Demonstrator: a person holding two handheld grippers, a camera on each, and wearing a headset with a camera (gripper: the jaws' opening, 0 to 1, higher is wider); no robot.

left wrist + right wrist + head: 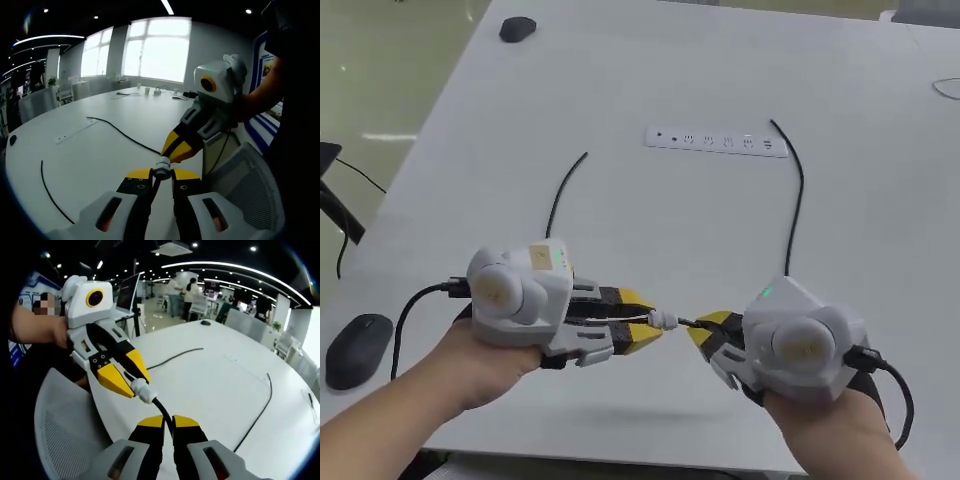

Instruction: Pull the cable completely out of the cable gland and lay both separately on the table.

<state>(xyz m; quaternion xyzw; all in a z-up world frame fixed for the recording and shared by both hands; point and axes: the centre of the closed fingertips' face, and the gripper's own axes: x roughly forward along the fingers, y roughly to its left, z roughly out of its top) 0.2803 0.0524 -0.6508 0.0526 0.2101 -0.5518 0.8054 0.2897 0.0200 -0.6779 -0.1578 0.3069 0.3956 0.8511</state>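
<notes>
Where the two claws meet tip to tip above the near edge of the broad white table (620, 90), the holdings stand as follows.

Item: left gripper (650, 322), with yellow-tipped jaws drawn narrow and clamped on the small white plastic cable gland (664, 321). The gland sits right at its tips, held clear of the table.

Item: right gripper (704, 329), with jaws nearly closed upon the thin black cable (687, 323). A short stretch runs from the gland's mouth straight into this claw's tips (the cable is threaded in the gland, as the right gripper view shows).

Item: goods on the table beyond both claws. A long white power strip (715, 141) lies well ahead, and its black lead (798, 190) trails back toward the right gripper. A loose black wire (565, 190) lies ahead of the left gripper. A black computer mouse (358, 350) sits outboard of the left gripper. A second dark mouse (517, 28) lies far ahead.
</notes>
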